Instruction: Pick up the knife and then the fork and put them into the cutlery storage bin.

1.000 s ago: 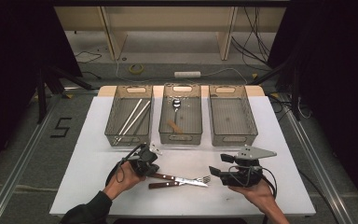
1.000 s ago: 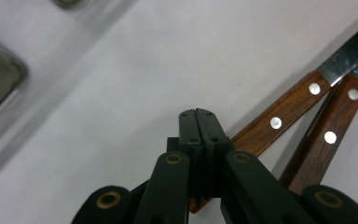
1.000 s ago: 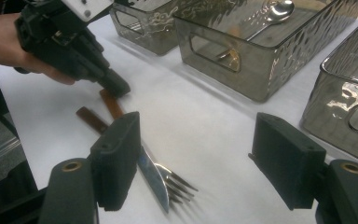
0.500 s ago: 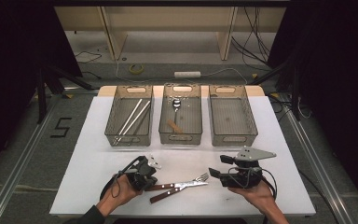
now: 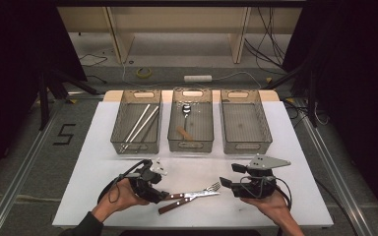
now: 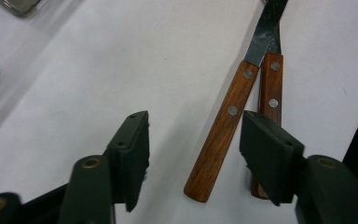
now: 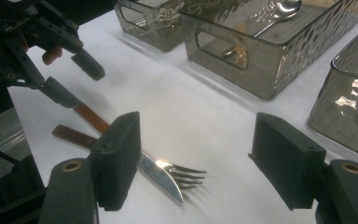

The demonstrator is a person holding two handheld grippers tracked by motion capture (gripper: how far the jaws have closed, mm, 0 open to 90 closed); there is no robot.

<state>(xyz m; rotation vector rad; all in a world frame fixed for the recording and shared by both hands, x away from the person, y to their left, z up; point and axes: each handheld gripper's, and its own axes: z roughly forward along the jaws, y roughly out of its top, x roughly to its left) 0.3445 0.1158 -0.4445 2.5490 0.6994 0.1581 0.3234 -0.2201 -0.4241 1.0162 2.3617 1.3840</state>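
Nearest the person, the left gripper (image 5: 163, 195) sits at 7 o'clock on the white table (image 5: 98, 162). Its matte black jaws have just been opening and now stand wide, pressing on nothing. One wooden handle lies between them; the second lies under the right-hand pad. These belong to the knife (image 6: 223, 126) and the fork (image 6: 269, 88), each riveted, with a polished steel blade or tines, lying crossed on the table at 6 o'clock. At 5 o'clock the right gripper (image 5: 226, 183) holds its jaws wide and empty.

The left gripper view resolves the rivets and wood grain. The right gripper view shows the fork tines (image 7: 186, 176) and the dimpled, smoky-clear walls of the bins (image 7: 261, 51).

Compared with a second ago, the left gripper has drawn back and risen, and the cutlery has swung slightly.

At 12 o'clock, three rectangular bins stand abreast: chopsticks (image 5: 139, 125) in the left one, a spoon (image 5: 186, 112) in the middle one.
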